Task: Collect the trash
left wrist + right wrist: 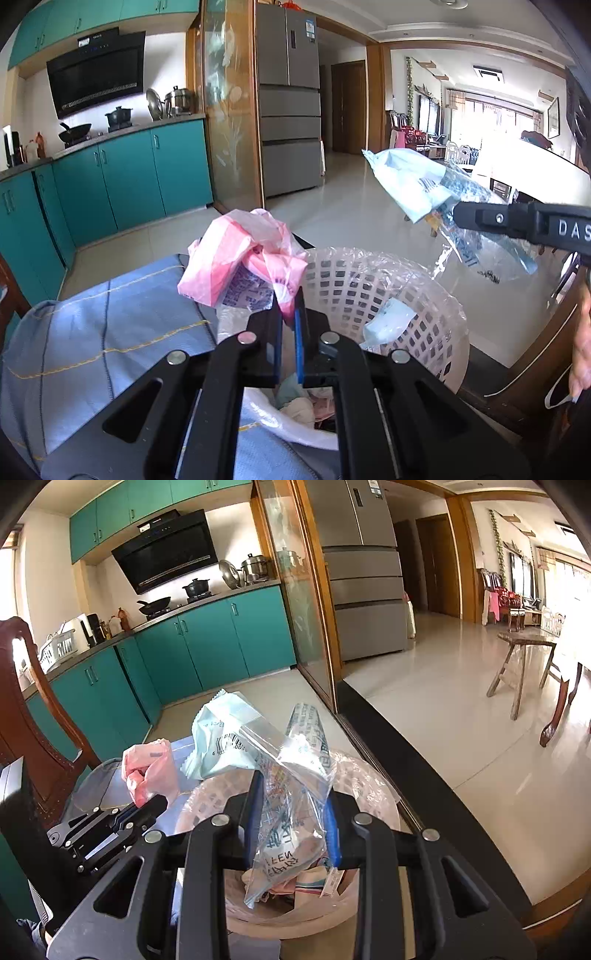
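Left gripper clamped on crumpled pink bag just above the near rim of the lined mesh basket, right gripper clamped on clear printed wrappers over the basket mouth, blue cloth beside the basket, open tiled floor beyond.

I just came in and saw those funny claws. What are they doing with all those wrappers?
A person is collecting trash with two hand-held grippers. The left gripper pinches a crumpled pink plastic bag. The right gripper holds a clear bag and blue wrapper. Both hang over the bag-lined wastebasket, which already has trash inside. Nothing is dropped yet.
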`<state>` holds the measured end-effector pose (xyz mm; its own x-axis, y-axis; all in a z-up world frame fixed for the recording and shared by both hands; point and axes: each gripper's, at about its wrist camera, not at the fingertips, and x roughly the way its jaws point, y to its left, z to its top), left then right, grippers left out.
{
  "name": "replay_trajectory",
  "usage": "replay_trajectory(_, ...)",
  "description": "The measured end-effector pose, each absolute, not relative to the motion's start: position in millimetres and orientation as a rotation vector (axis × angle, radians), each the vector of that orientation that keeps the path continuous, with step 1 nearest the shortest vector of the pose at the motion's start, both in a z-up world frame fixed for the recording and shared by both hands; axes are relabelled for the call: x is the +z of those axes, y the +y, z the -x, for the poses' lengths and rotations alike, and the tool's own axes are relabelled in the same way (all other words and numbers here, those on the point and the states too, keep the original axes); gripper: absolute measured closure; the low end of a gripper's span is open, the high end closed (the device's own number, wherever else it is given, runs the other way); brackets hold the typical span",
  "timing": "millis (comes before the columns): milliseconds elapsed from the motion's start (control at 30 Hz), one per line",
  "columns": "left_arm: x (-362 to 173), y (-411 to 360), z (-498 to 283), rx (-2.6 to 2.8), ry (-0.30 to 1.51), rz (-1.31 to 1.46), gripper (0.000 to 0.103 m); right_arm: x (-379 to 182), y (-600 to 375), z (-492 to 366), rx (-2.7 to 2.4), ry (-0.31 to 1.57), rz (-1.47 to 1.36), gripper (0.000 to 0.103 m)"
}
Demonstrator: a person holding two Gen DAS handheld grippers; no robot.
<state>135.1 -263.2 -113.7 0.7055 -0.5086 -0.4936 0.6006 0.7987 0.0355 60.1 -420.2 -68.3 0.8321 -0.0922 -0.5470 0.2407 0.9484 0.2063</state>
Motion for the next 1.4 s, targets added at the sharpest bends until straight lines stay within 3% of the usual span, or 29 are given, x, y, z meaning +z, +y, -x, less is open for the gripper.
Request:
replay_trajectory(567, -125.0, -273.5, -152.4, -0.748, 0.557, -0.149, 0.095, -86.0, -425.4, -76.0, -0.190, 0.616, -0.293, 0.073)
replay_trajectory(700, -123.1, -272.5, -148.0, -0.738, 0.541, -0.137, 0.059, -87.0, -427.1, -79.2, -0.194, 0.619, -0.305, 0.073)
replay_trajectory(1000, -110.1, -246.6, -140.7, -0.661, 0.530, -0.131, 0.043, -88.7, -418.8, -84.9, -0.182, 0.629, -0.307, 0.071)
replay_trajectory(1167, -94.3, -206.0, -132.6, -0.535, 0.490, -0.133, 0.031, -94.7, -405.0, -93.9, -0.181, 0.682, -0.261, 0.041)
replay_trajectory(1400, -67.8, -143.8, -113.7, -0.377, 0.424, -0.105, 0.018, -82.4, -385.8, -79.9, -0.174, 0.650, -0.247, 0.024)
